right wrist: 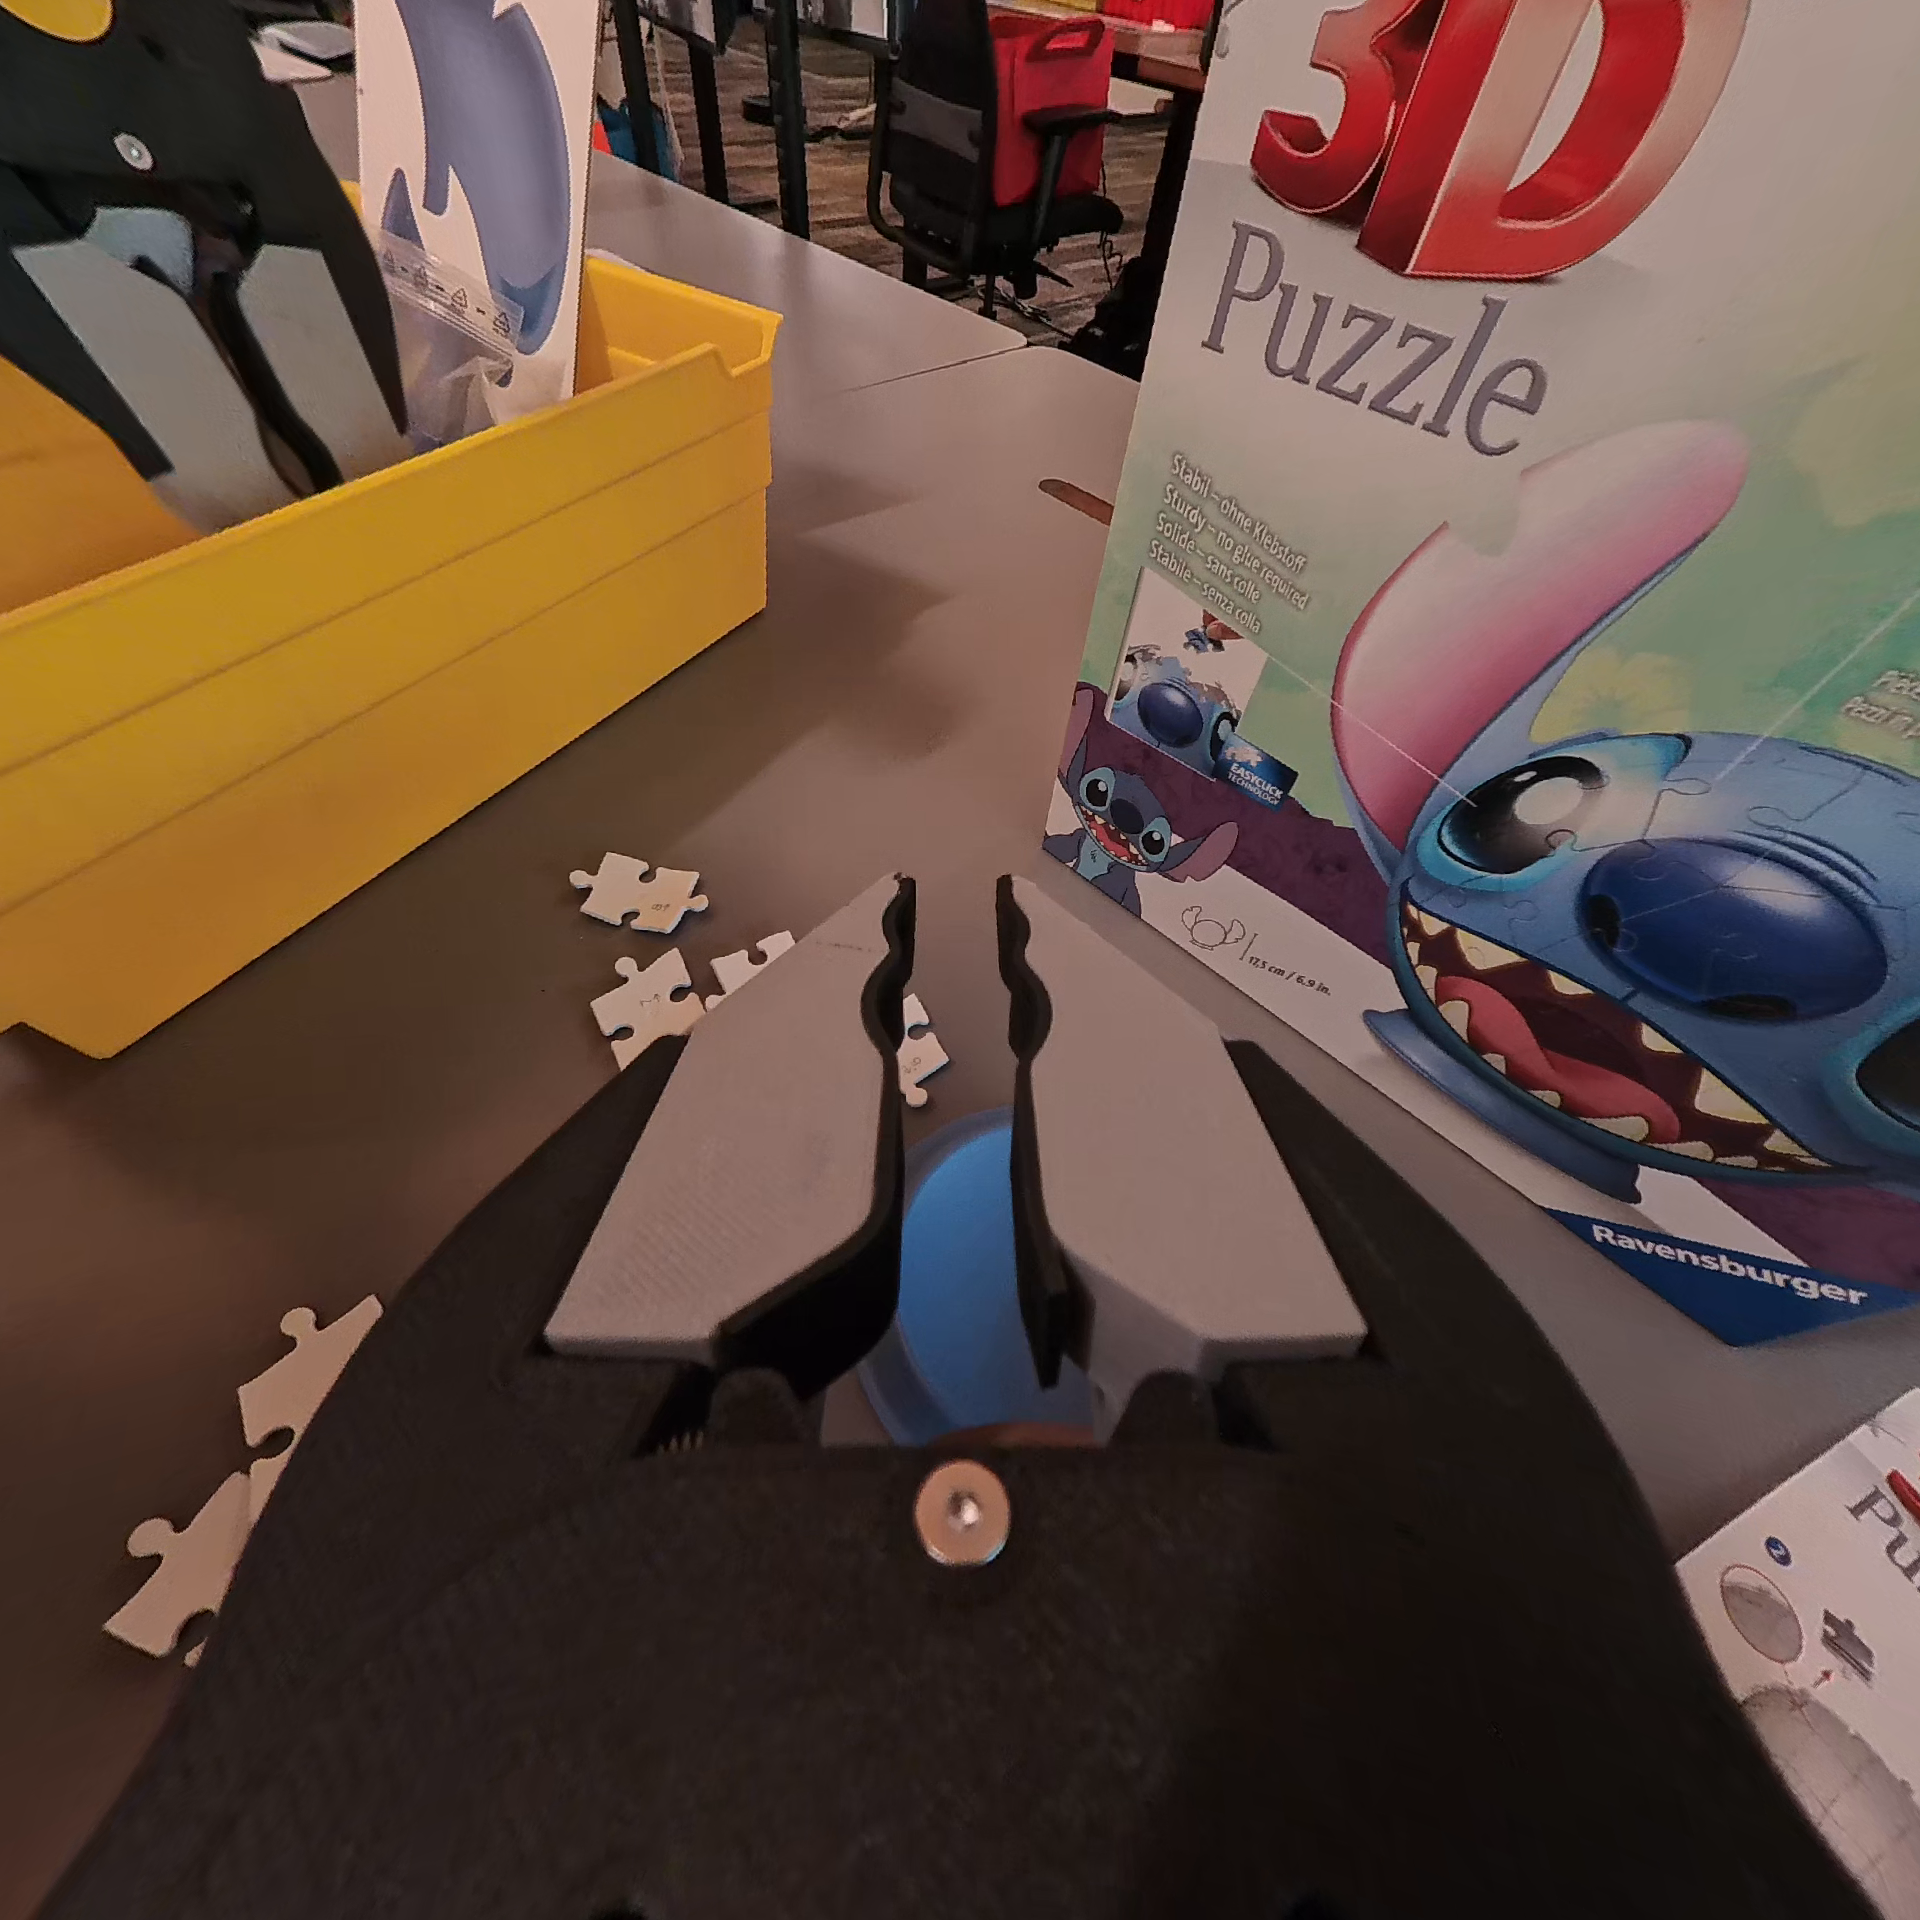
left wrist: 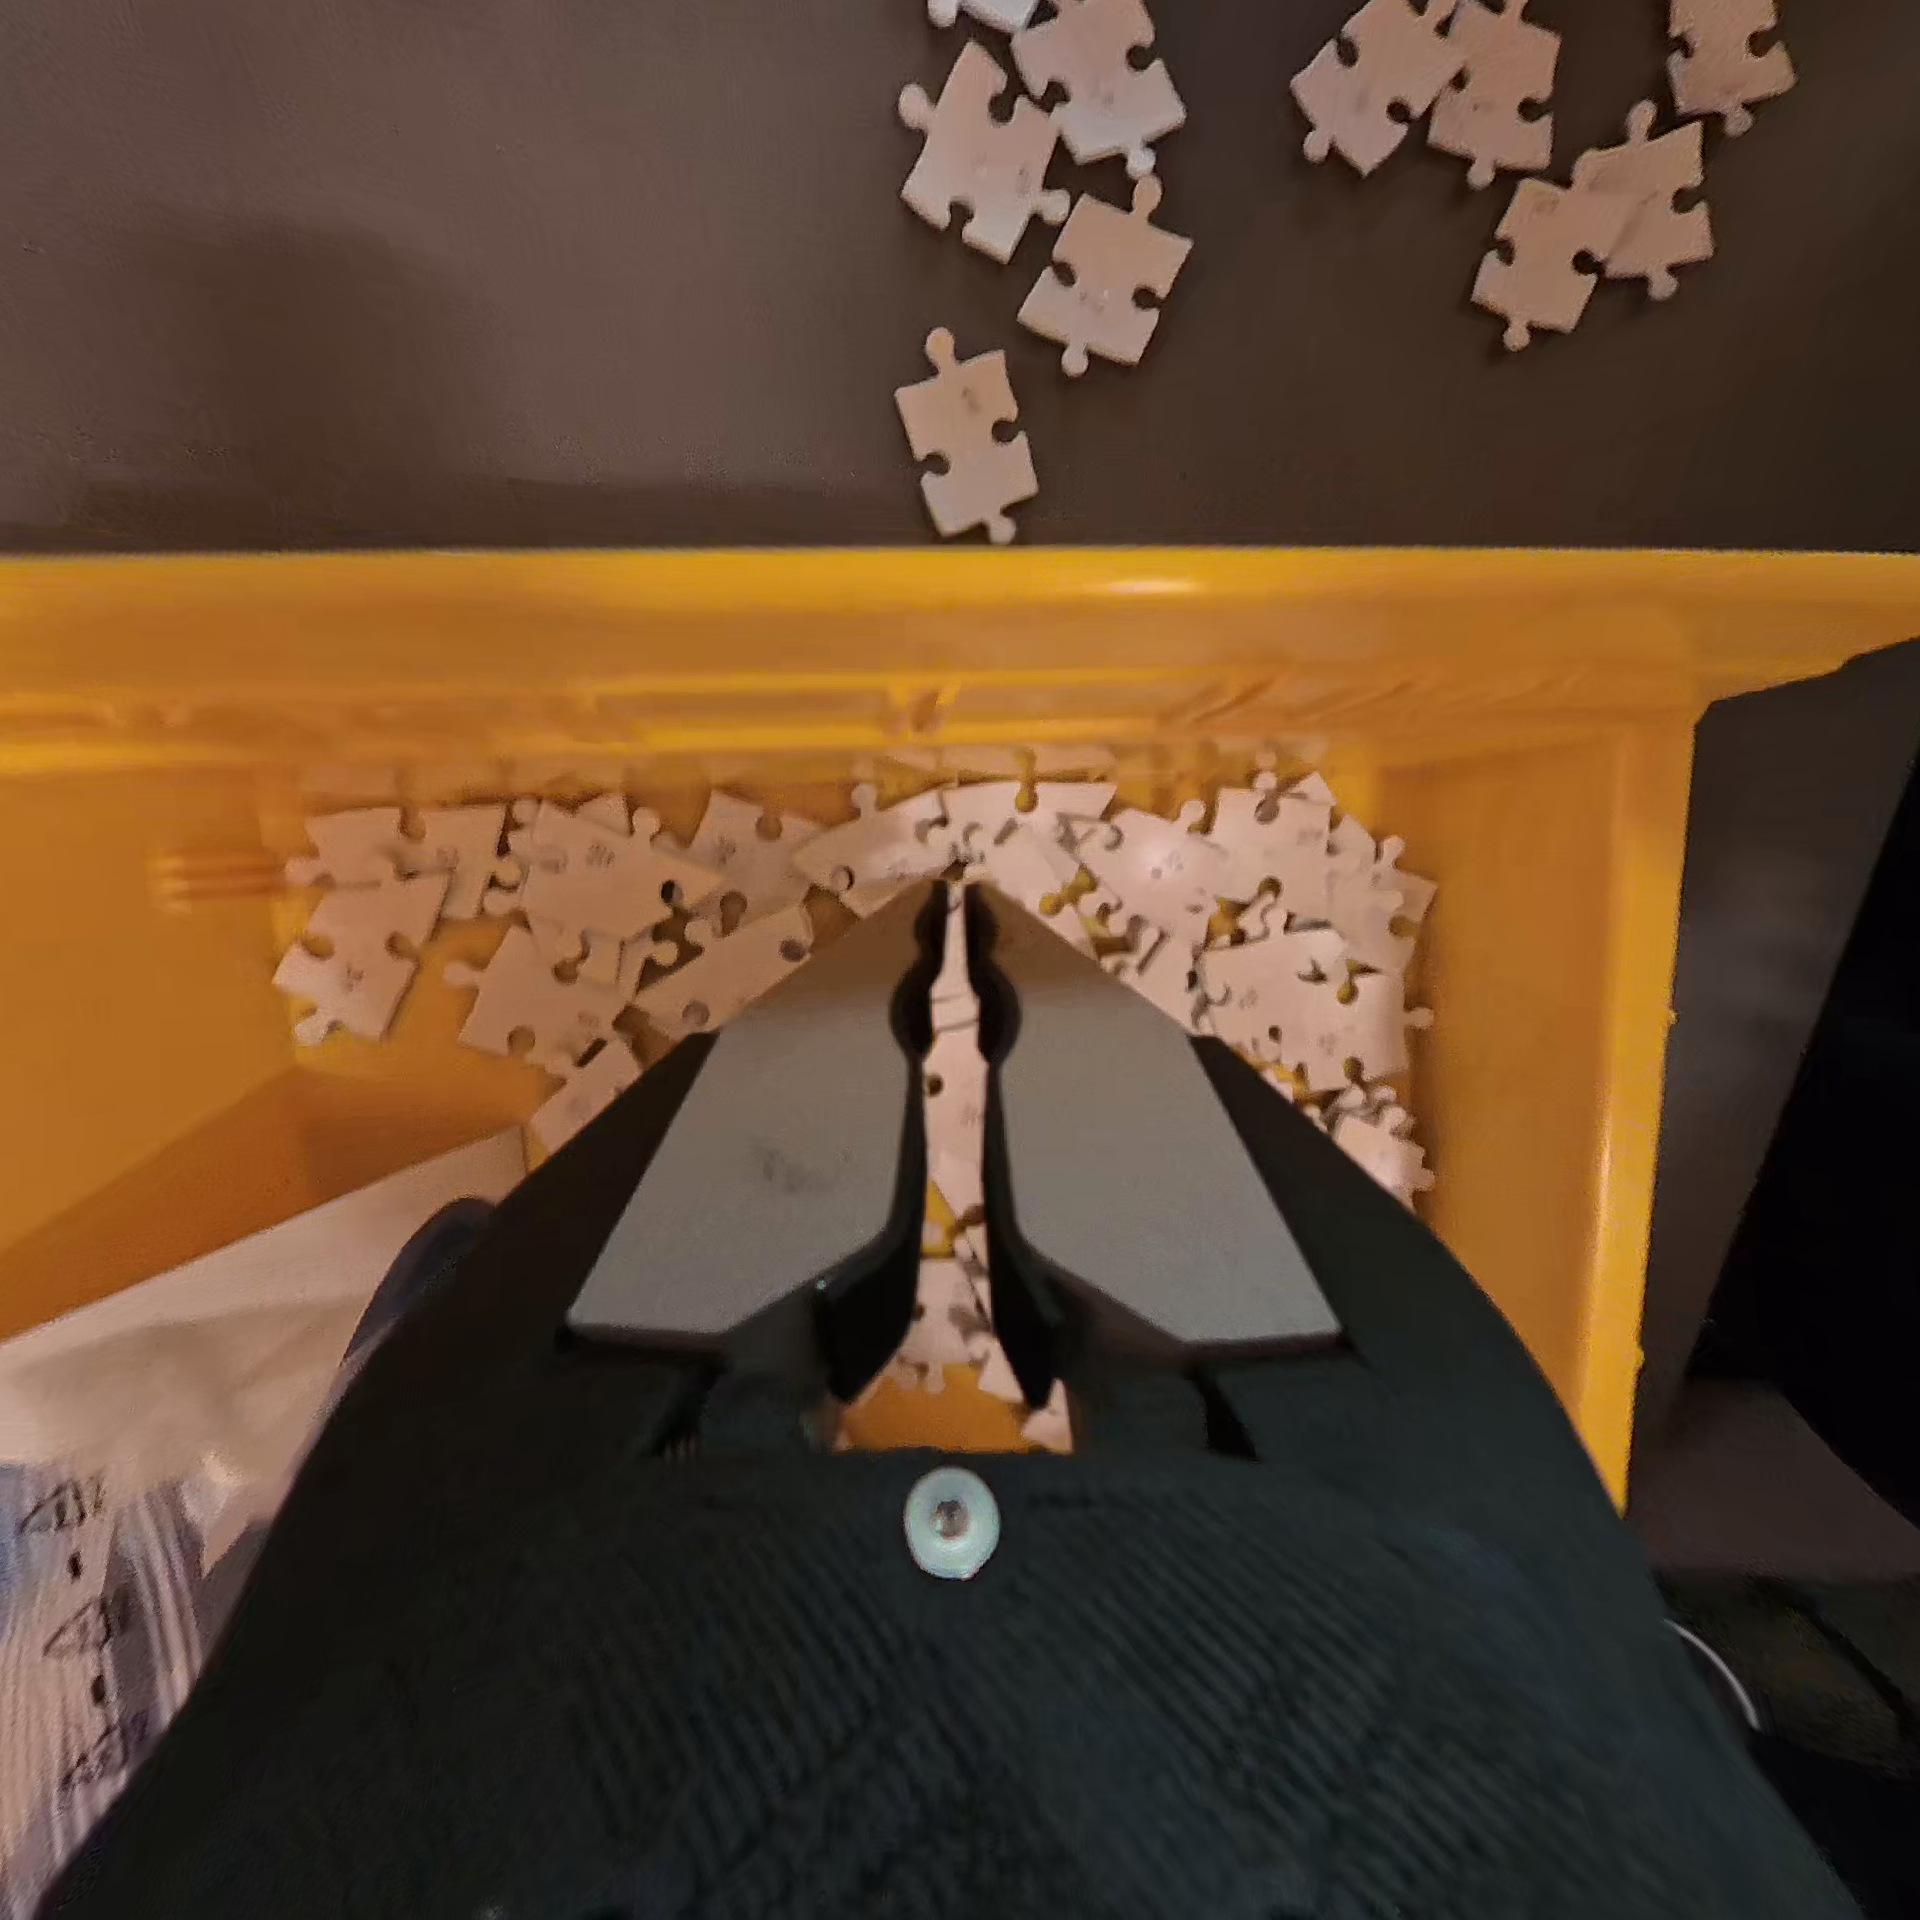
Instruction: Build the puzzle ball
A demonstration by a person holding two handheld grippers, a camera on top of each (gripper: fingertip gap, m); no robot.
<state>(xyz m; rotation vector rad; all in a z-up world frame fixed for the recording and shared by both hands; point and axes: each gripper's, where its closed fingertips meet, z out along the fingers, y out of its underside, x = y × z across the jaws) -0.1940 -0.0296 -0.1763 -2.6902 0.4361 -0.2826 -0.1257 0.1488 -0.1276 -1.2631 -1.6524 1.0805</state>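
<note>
My left gripper [left wrist: 954, 896] reaches down into the yellow bin [left wrist: 727, 623]. Its tips are pressed together in a pile of white puzzle pieces [left wrist: 582, 935] and pinch the thin edge of one piece [left wrist: 951, 1117] between them. The left gripper also shows in the right wrist view [right wrist: 281, 457], inside the bin [right wrist: 416, 644]. My right gripper [right wrist: 956, 883] is open and empty, hovering over the grey table above a blue round stand [right wrist: 956, 1226]. Several loose pieces [right wrist: 639, 894] lie face down by its left finger.
More loose white pieces [left wrist: 1101, 281] lie on the table beyond the bin. The upright puzzle box [right wrist: 1507, 675] stands close on the right, and a leaflet [right wrist: 1829, 1642] lies at the bottom right. A card and a plastic bag [right wrist: 468, 208] stand in the bin. Office chairs are behind.
</note>
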